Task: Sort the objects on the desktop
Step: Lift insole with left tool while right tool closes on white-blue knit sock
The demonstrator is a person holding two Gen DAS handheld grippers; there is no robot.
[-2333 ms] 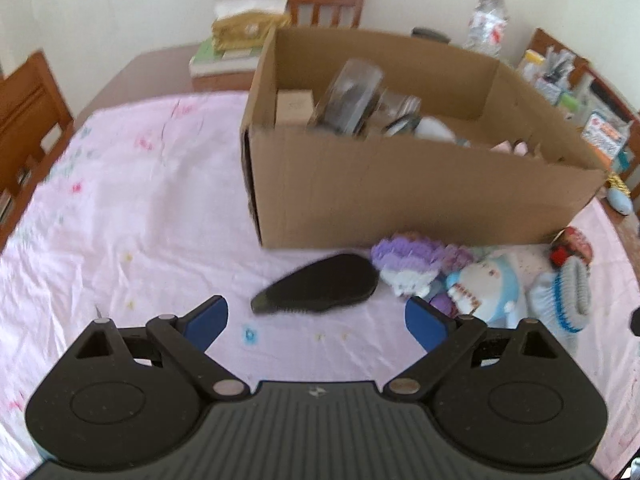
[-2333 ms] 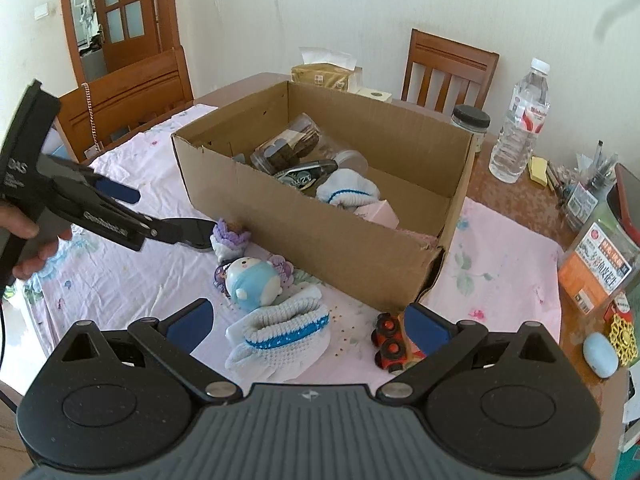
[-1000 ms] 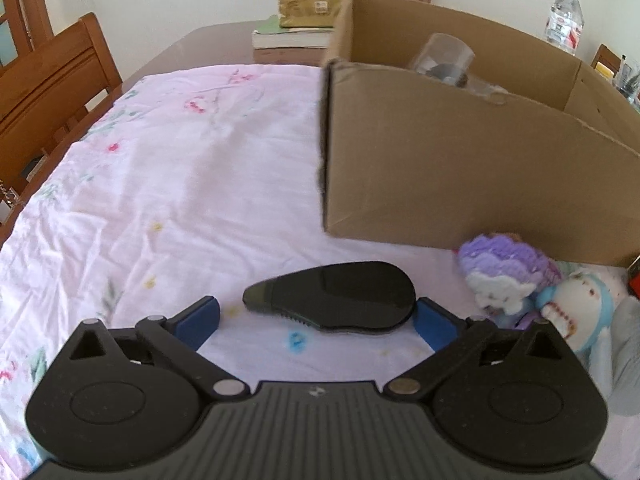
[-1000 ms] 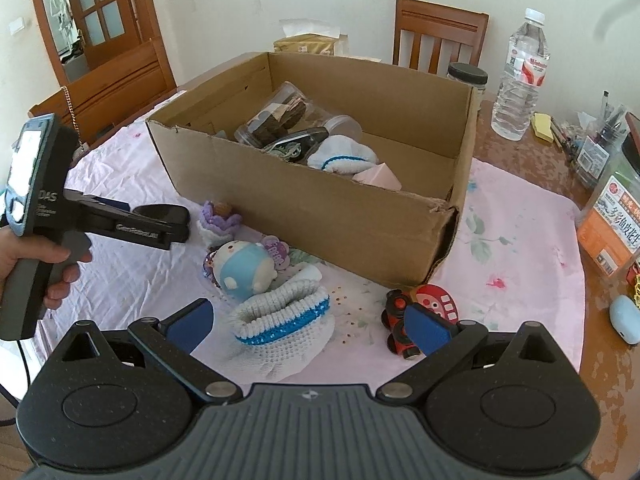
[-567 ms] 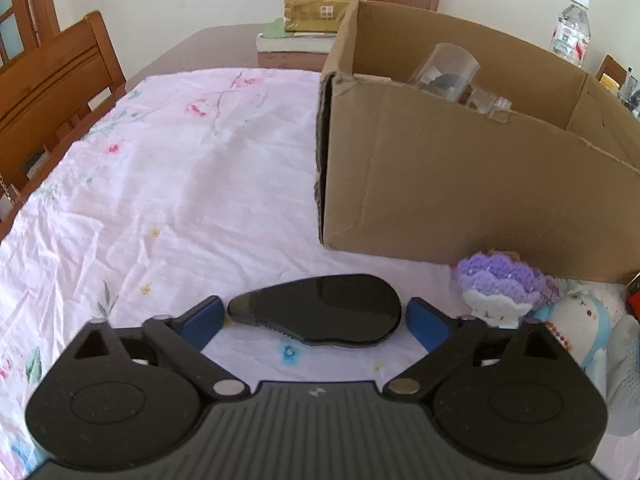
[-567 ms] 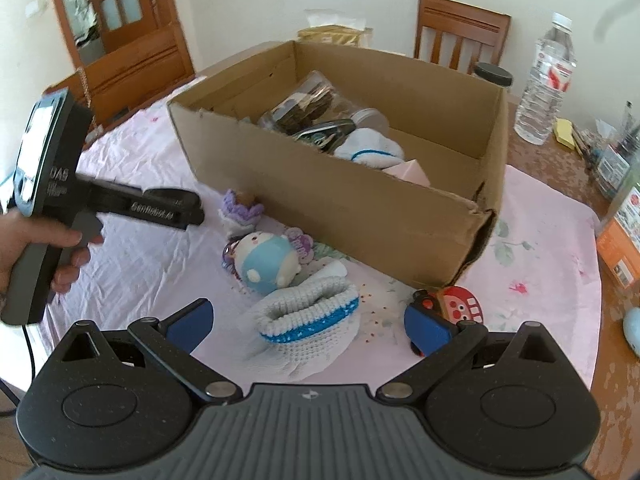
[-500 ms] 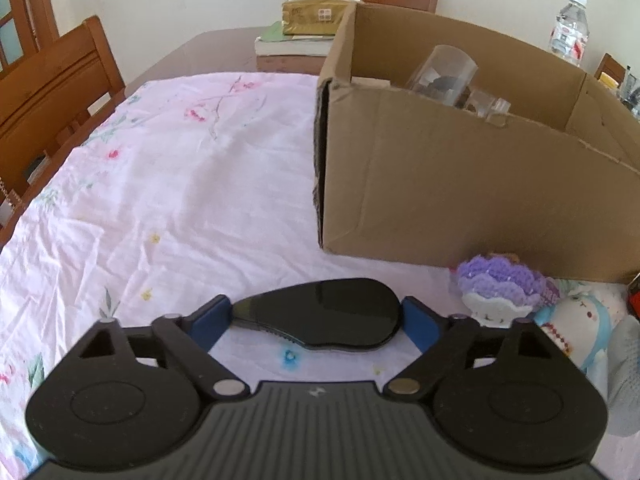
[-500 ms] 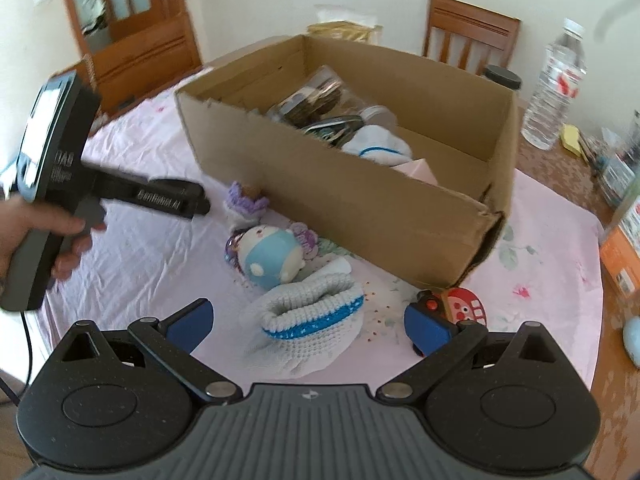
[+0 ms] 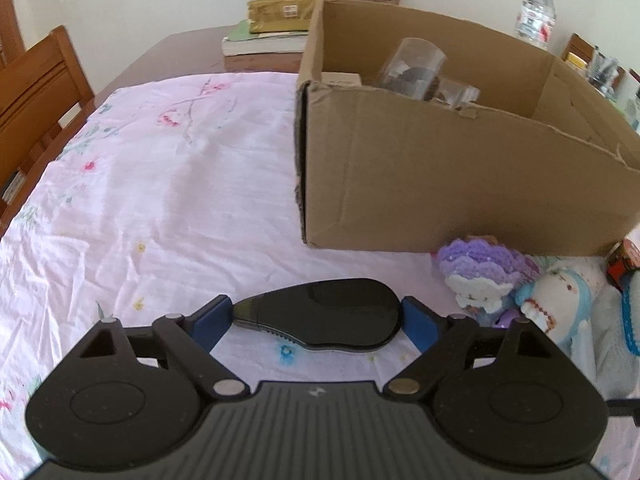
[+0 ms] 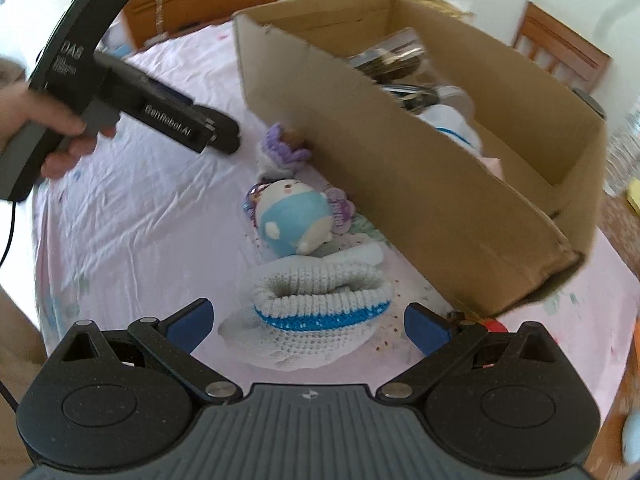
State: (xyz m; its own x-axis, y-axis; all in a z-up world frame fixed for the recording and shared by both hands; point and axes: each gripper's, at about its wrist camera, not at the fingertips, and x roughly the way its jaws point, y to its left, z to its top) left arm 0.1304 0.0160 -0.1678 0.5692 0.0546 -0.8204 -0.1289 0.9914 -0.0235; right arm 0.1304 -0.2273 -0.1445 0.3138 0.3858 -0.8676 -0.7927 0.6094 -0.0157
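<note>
**Right at the brush: left side closing in**

Now, the left hand-held gripper (image 9: 316, 320) sits low over the pink floral cloth on the desk (image 9: 160, 184), and the black hairbrush (image 9: 324, 316) lies square between its blue pads (image 9: 210, 322). The brush's long axis runs crosswise, tapered handle toward the left pad, rounded head toward the right one, so the jaws bracket it end to end rather than across its narrow width. Both pads look to be touching the brush's ends; it reads as clamped, though how firm that lengthwise grip is I can't tell. The cardboard box (image 9: 460, 184) stands just ahead and to the right, already carrying a clear jar (image 9: 414, 66) and other bits.

Over on the other side, the right hand-held gripper (image 10: 308, 320) hovers spread wide, holding nothing, with the white-and-blue knitted hat (image 10: 320, 312) lying directly between its pads. Beyond sit the blue plush doll (image 10: 294, 216) and purple crochet toy (image 10: 280, 148), against the box wall. Likely next: up, forward-right, into the box.
</note>
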